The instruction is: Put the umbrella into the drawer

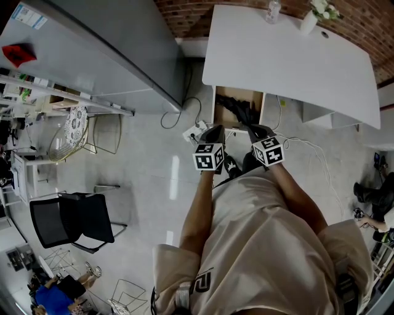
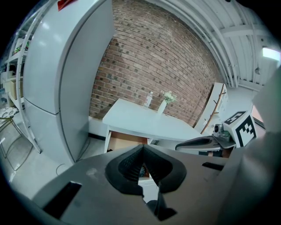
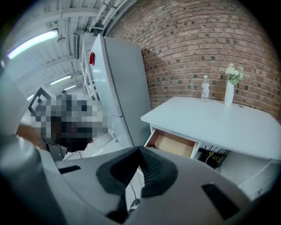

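Note:
A drawer (image 1: 217,106) stands pulled out under the white table (image 1: 289,61). A black umbrella (image 1: 240,111) lies inside it, partly over its front edge. Both grippers hover just in front of the drawer, side by side. My left gripper (image 1: 213,131) is shut with nothing between its pads, as the left gripper view (image 2: 142,148) confirms. My right gripper (image 1: 259,131) is likewise shut and empty (image 3: 140,150). In the right gripper view the drawer (image 3: 173,145) shows its wooden inside, with a dark bit of the umbrella (image 3: 152,146) at its left corner.
On the table stand a water bottle (image 1: 273,10) and a white vase with flowers (image 1: 309,20). A tall grey fridge (image 1: 104,49) is to the left. Cables and a power strip (image 1: 192,131) lie on the floor. A black chair (image 1: 71,221) stands behind left.

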A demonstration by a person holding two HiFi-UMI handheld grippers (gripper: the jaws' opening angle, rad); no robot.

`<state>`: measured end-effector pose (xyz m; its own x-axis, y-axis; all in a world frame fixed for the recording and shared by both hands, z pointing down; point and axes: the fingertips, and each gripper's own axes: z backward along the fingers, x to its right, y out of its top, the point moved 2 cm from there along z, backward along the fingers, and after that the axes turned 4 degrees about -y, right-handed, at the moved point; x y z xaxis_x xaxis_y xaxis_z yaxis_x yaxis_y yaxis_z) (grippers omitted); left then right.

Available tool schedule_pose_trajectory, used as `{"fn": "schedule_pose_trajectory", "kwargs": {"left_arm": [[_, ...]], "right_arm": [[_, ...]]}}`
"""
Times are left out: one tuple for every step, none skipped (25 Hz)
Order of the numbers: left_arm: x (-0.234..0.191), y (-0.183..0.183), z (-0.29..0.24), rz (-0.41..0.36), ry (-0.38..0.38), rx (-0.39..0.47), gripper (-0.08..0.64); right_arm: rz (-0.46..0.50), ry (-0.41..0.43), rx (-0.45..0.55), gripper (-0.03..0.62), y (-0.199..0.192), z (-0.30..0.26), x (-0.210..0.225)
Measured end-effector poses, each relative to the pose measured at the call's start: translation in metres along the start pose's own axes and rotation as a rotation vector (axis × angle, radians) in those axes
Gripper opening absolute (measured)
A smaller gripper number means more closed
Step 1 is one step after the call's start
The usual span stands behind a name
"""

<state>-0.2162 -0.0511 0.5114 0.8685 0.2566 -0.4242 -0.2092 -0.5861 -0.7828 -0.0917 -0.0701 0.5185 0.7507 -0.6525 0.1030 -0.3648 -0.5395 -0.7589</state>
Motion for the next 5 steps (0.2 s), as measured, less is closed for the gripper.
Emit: {"fn": "schedule_pose_trajectory", "kwargs": {"left_arm": [[0.0002,-0.0002,-0.0001,0.000,0.000,0.000,0.009],[0.0004,-0.0005,-0.0003,0.000,0.001,0.000,0.009],[0.0006,-0.0007,-0.0004,0.000,0.001,-0.001,0.009],[0.0007,-0.0009,-0.0006,-0.001,0.001,-0.001,0.009],[0.0007,-0.0010,-0.0007,-0.001,0.002,-0.002,0.009]], "right_arm": [[0.000,-0.001,-0.001,0.067,-0.0004,0.0001,0.0002],[0.000,-0.002,-0.001,0.067,-0.0006,0.0002,0.0004],[-0.001,-0.003,-0.002,0.067,-0.0008,0.0002,0.0008],[-0.002,-0.004,-0.002,0.067,-0.0008,0.0002,0.0011],[-0.002,-0.005,-0.001,0.067,-0.0009,0.0002,0.0014]]}}
